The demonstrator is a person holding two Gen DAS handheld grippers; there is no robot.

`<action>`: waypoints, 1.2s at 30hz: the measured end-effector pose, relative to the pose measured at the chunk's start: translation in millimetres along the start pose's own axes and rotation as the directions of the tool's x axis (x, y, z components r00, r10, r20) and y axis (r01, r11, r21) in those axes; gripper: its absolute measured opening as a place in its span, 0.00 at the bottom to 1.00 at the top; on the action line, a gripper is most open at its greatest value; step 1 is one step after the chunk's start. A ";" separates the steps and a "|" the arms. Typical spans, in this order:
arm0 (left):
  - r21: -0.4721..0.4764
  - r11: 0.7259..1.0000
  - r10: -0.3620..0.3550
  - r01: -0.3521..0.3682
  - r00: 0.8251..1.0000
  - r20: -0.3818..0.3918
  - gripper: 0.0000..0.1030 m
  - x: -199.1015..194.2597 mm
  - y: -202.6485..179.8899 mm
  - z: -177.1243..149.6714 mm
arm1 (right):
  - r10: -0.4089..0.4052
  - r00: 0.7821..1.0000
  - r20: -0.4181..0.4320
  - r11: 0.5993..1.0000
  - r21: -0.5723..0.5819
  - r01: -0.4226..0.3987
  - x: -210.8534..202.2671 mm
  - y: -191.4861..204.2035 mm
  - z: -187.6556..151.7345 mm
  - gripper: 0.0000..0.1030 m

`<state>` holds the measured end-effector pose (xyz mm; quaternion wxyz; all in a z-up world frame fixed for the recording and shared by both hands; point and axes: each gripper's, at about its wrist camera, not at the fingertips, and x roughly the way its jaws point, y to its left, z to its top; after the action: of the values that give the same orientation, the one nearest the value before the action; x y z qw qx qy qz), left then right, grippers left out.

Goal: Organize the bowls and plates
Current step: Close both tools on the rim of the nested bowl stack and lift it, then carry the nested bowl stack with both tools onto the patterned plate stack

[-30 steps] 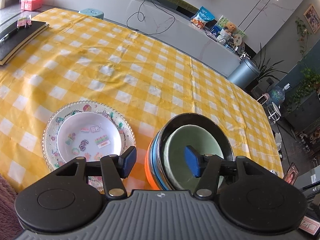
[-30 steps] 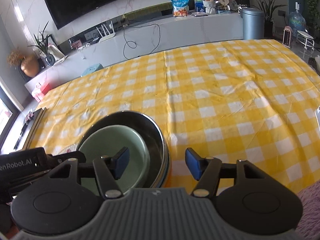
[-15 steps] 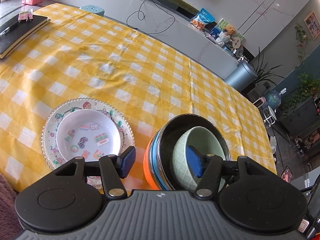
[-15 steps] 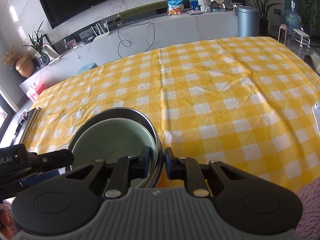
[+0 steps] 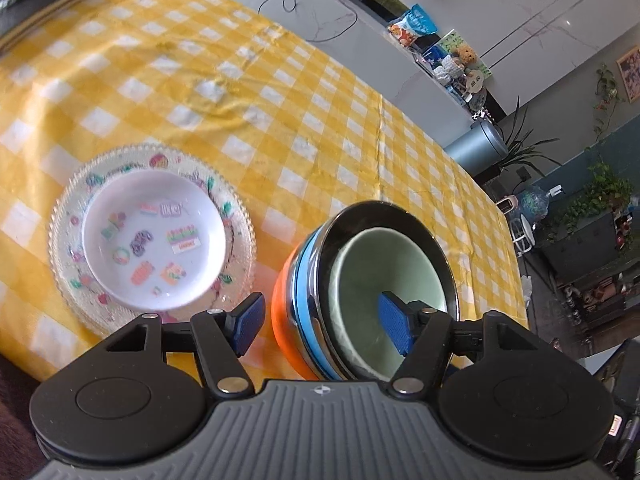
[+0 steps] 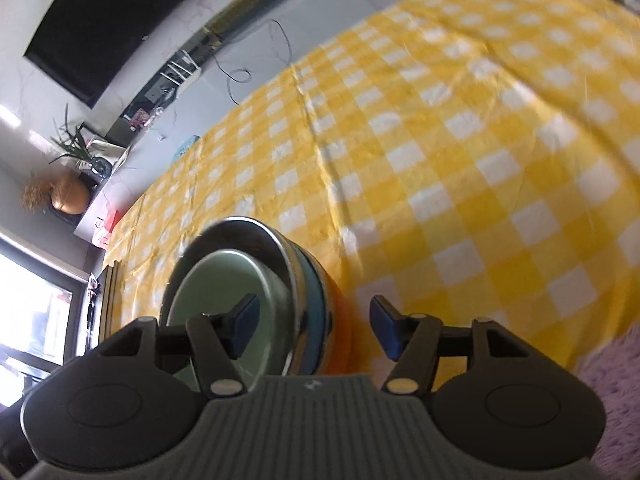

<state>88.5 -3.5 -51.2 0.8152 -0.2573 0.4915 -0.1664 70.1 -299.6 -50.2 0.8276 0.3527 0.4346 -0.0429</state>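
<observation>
On the left of the bench [image 5: 280,92], under its yellow checked cloth, a small white plate [image 5: 154,236] sits nested on a glass plate [image 5: 64,264]. Just to their right stands the bowl stack [image 5: 304,300]: orange and blue bowls at the bottom, a steel bowl, and a green bowl [image 5: 394,264] inside.

The left gripper [image 5: 322,322] has its jaws spreading, straddling the stack's near wall without pinching it. The right gripper [image 6: 314,328] has its jaws opening too, one pad inside the green bowl, the other outside the stack, neither pressing.

The step looks like letting go after nesting. To do it well, let both jaws clear the rims fully, then lift straight back so the stack is not dragged or tipped.
</observation>
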 end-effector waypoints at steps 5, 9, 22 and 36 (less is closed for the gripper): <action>-0.109 0.992 -0.060 0.059 0.998 -0.009 0.71 10.0 14.8 -2.3 | 0.030 0.998 -0.053 0.996 0.083 -0.026 7.1 -11.9 0.0 0.60; -0.101 0.994 -0.042 0.041 0.999 -0.005 0.68 13.3 14.1 -1.6 | 0.042 0.997 -0.059 0.994 0.100 -0.036 9.1 -14.6 1.4 0.60; -0.005 0.998 0.056 -0.056 0.998 -0.019 0.50 27.8 0.8 -5.2 | 0.046 0.997 -0.060 0.996 0.073 -0.042 17.5 -12.2 4.4 0.49; 0.080 0.990 0.114 -0.113 0.993 -0.008 0.45 25.3 -10.6 -4.0 | 0.059 0.997 -0.051 0.996 0.076 -0.055 17.3 -11.3 4.1 0.44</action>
<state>96.4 -26.3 -64.7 0.8298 -0.1955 0.5034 -0.1405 79.3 -306.5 -67.9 0.8029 0.3967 0.4442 -0.0262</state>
